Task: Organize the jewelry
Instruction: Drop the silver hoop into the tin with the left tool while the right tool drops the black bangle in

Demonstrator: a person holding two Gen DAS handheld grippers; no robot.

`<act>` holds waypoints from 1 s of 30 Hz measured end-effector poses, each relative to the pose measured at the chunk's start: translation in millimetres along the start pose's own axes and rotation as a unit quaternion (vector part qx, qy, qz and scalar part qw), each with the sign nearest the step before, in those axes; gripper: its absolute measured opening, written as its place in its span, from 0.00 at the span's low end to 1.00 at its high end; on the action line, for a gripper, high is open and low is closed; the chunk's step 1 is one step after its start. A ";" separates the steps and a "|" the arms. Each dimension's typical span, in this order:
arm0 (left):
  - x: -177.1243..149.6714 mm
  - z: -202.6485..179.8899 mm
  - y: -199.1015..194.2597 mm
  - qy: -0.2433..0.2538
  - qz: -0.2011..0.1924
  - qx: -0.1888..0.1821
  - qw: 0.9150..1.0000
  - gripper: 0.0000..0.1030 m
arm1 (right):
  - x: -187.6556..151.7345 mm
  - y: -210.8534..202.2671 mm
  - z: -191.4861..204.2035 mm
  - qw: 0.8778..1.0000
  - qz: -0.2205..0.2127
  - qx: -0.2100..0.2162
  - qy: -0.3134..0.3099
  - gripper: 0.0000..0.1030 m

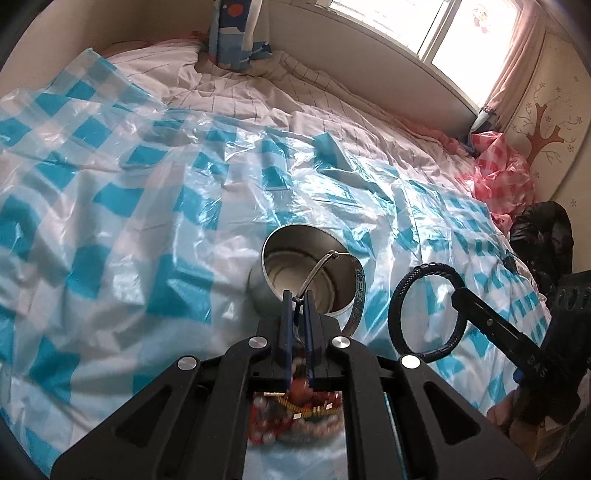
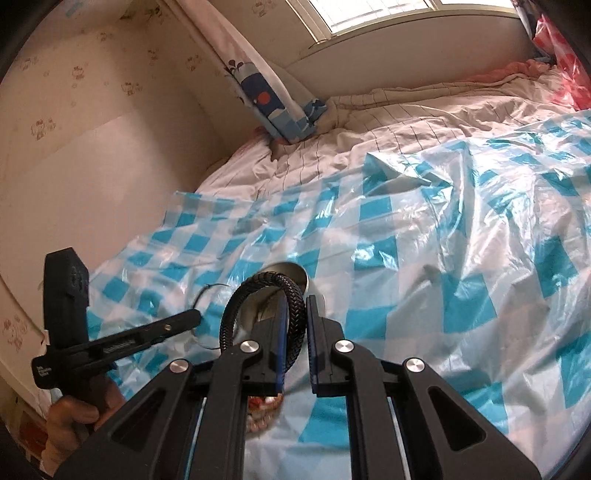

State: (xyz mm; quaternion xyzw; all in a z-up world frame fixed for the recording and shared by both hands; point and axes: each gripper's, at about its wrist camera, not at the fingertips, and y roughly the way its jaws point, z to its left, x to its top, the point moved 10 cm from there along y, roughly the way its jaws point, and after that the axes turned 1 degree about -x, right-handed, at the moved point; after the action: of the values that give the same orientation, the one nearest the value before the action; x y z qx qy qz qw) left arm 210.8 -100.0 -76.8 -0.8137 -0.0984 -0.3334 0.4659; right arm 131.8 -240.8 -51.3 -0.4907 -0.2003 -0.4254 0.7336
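Note:
A steel cup [image 1: 306,273] lies tilted on the blue-checked plastic sheet, its mouth facing me. My left gripper [image 1: 298,295] is shut on a thin silver bangle [image 1: 318,266], which arcs up in front of the cup's mouth. My right gripper [image 2: 297,301] is shut on a black braided bracelet [image 2: 258,286], held just before the cup [image 2: 295,273]. In the left wrist view the bracelet [image 1: 424,310] hangs to the right of the cup. Red and white bead jewelry [image 1: 295,417] lies below the left gripper.
The blue-checked plastic sheet [image 1: 147,221] covers a rumpled bed. A blue patterned pillow [image 1: 236,33] leans at the wall. A pink checked bag [image 1: 502,173] and a black object [image 1: 543,236] lie at the bed's right edge. A window is behind.

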 end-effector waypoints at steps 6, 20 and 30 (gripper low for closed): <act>12.9 -4.0 22.1 0.000 0.005 0.004 1.000 0.05 | 16.9 18.6 1.7 1.000 -0.010 0.000 0.005 0.10; 14.3 -0.3 64.9 0.002 0.041 0.029 0.999 0.05 | 19.6 59.5 -11.4 1.000 0.005 -0.013 0.014 0.10; 28.5 26.1 41.2 -0.013 0.008 0.070 0.997 0.40 | 10.7 89.5 2.5 0.999 0.033 -0.002 0.004 0.10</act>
State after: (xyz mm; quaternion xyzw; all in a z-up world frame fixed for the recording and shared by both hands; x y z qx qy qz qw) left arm 263.5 -105.3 -96.2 -0.7843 -0.1208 -0.3110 0.5230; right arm 211.5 -229.2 -91.8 -0.4972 -0.1800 -0.4029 0.7470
